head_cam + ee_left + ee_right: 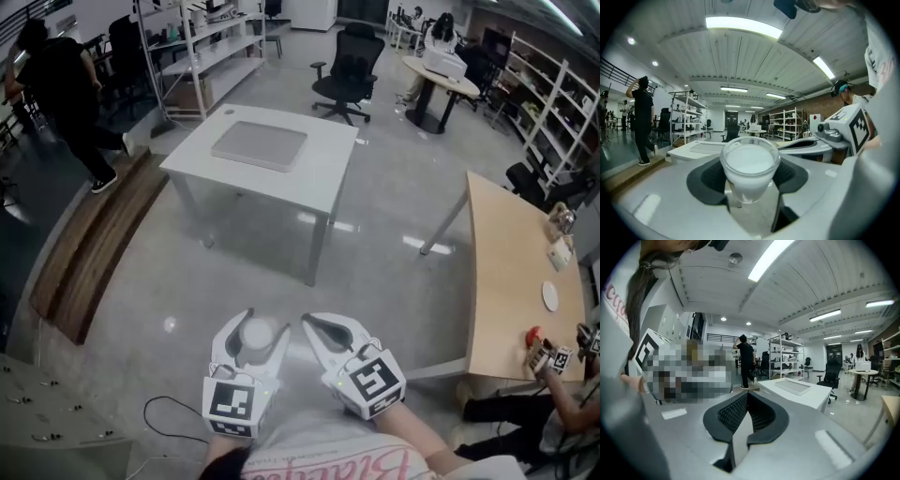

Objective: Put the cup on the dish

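Gripping a white cup (750, 164) between its dark pads, the left gripper (255, 326) hung at 6 o'clock in the head view, just above the grey floor (375, 234). The cup stood upright with its open mouth facing up, and the pads pressed on its sides below the rim. Just beside it, toward 5 o'clock, the right gripper (315, 327) had its jaws closed together with nothing between them (its own view showed the two ribbed pads meeting along a thin seam). A dark cable (161, 409) lay looped on the floor at 7 o'clock.

Farther out, at 12 o'clock, stood a white table (319, 169) carrying a flat grey tray (260, 145). A long wooden bench (94, 246) ran along the floor at 9 o'clock.

At 3 o'clock a wooden table (506, 272) reached the frame's edge, and a small white dish (550, 296) lay on it, well apart from the cup. A seated person (553, 408) was at that table's near end, at 4 o'clock.

Beyond the white table, a black office chair (349, 70) stood at about 1 o'clock, and a person in black (56, 84) was walking at 10 o'clock near white shelving (202, 47).
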Action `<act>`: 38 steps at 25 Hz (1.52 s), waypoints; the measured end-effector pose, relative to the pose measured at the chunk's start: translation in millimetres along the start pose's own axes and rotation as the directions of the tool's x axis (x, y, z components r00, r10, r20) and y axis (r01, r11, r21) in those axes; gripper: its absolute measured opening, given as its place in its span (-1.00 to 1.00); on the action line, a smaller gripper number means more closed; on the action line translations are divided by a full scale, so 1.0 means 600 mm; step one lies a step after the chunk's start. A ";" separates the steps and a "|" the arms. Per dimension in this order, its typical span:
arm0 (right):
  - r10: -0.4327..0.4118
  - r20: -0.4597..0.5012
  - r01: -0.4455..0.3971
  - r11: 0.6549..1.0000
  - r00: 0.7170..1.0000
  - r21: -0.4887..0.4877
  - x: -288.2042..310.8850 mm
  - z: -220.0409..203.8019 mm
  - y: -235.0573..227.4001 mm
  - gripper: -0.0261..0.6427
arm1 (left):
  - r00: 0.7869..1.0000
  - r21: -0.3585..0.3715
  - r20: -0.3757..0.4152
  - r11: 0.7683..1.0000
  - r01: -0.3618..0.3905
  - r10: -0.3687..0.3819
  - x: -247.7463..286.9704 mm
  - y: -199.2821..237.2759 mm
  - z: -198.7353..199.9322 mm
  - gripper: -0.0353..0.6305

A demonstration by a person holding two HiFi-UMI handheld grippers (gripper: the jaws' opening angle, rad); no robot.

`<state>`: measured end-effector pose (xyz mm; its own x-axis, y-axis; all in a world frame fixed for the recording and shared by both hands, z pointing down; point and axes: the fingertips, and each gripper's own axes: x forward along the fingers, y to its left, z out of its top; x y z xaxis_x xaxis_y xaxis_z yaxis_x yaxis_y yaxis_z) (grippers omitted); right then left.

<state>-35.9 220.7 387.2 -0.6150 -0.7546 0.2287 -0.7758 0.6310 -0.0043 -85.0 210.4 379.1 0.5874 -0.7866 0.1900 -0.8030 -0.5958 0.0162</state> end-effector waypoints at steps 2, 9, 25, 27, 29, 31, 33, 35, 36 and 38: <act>-0.022 0.013 0.022 1.000 1.000 0.010 0.027 0.012 -0.009 -0.92 | 1.000 0.006 0.007 1.000 0.006 -0.006 0.013 0.029 0.007 -0.11; -0.062 -0.005 0.062 0.997 0.998 0.040 0.085 0.025 -0.022 -0.92 | 0.999 0.017 0.002 0.998 0.052 -0.052 0.042 0.085 0.025 -0.11; -0.048 -0.036 0.051 0.997 0.998 0.065 0.202 0.023 -0.134 -0.92 | 0.998 0.000 -0.028 0.999 0.054 -0.054 0.183 0.166 0.022 -0.11; -0.034 -0.027 0.036 0.997 0.999 0.064 0.222 0.032 -0.156 -0.92 | 0.999 0.005 -0.032 0.999 0.038 -0.038 0.210 0.179 0.028 -0.11; -0.022 -0.018 0.023 0.997 1.000 0.068 0.242 0.040 -0.182 -0.92 | 0.999 0.009 -0.032 1.000 0.021 -0.021 0.238 0.194 0.036 -0.11; -0.008 -0.023 0.010 0.997 1.000 0.074 0.258 0.044 -0.211 -0.92 | 0.999 0.006 -0.031 1.000 0.008 -0.008 0.267 0.203 0.046 -0.11; 0.007 -0.034 -0.005 0.997 0.999 0.078 0.272 0.047 -0.243 -0.92 | 0.999 0.002 -0.036 1.000 -0.010 0.010 0.297 0.210 0.056 -0.11; 0.029 -0.033 -0.027 0.997 0.999 0.073 0.289 0.053 -0.274 -0.92 | 0.999 -0.005 -0.040 0.999 -0.031 0.031 0.329 0.219 0.063 -0.11; 0.042 -0.033 -0.040 0.997 0.999 0.067 0.299 0.056 -0.288 -0.92 | 0.998 -0.009 -0.043 0.999 -0.041 0.041 0.346 0.225 0.064 -0.11; 0.067 -0.037 -0.064 0.996 0.997 0.056 0.316 0.062 -0.312 -0.92 | 0.997 -0.013 -0.048 0.998 -0.059 0.058 0.378 0.236 0.066 -0.11</act>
<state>-12.3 -47.1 395.1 -0.6596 -0.7037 0.2640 -0.7413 0.6672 -0.0735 -61.8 -58.8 385.3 0.5340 -0.8114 0.2374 -0.8376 -0.5460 0.0182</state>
